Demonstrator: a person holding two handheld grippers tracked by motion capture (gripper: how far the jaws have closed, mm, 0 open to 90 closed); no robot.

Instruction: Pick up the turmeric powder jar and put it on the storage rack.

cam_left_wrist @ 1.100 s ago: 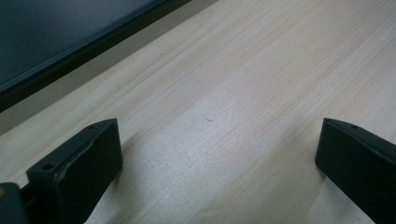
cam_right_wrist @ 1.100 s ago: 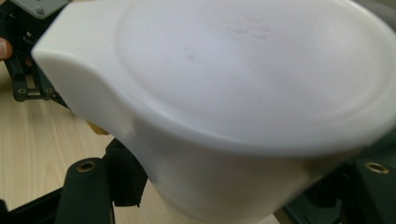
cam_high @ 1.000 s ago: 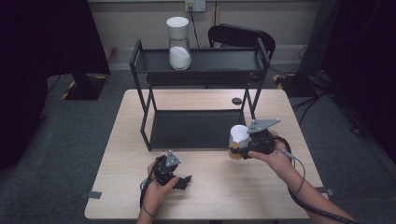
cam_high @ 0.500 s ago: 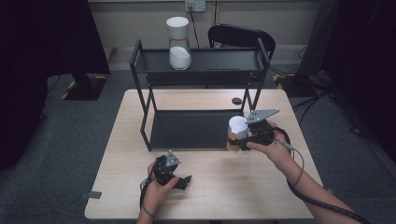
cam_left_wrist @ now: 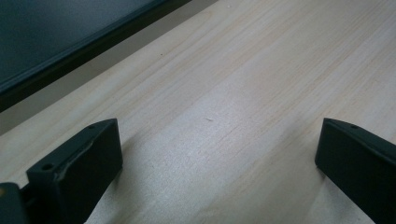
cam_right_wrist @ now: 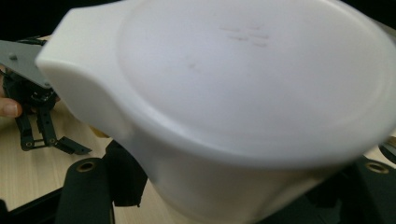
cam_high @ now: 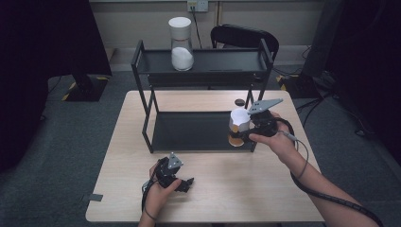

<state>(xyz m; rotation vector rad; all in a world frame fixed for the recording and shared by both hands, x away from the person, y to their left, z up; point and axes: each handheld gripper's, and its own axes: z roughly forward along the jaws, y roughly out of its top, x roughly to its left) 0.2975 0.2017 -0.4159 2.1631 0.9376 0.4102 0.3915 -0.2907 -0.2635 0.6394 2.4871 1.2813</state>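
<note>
A jar with a white lid (cam_high: 239,117) and orange-brown contents hangs just above the table, by the front right post of the black two-tier rack (cam_high: 203,64). My right gripper (cam_high: 242,132) is shut on the jar's body. In the right gripper view the white lid (cam_right_wrist: 243,88) looms large and blurred between the black jaws. A second white-lidded jar (cam_high: 180,43), half full of white powder, stands on the rack's top shelf at the left. My left gripper (cam_high: 185,182) rests open on the table near the front edge, with bare wood between its jaws (cam_left_wrist: 215,154).
The rack's lower shelf (cam_high: 189,130) is a dark tray on the wooden table (cam_high: 265,189). A small black disc (cam_high: 240,102) lies on the table behind the held jar. A black chair (cam_high: 243,38) stands beyond the table. The left gripper (cam_right_wrist: 39,119) shows far off in the right gripper view.
My right gripper has lifted the jar and carried it slightly left, closer to the rack's front right post. The left gripper has stayed where it was.
</note>
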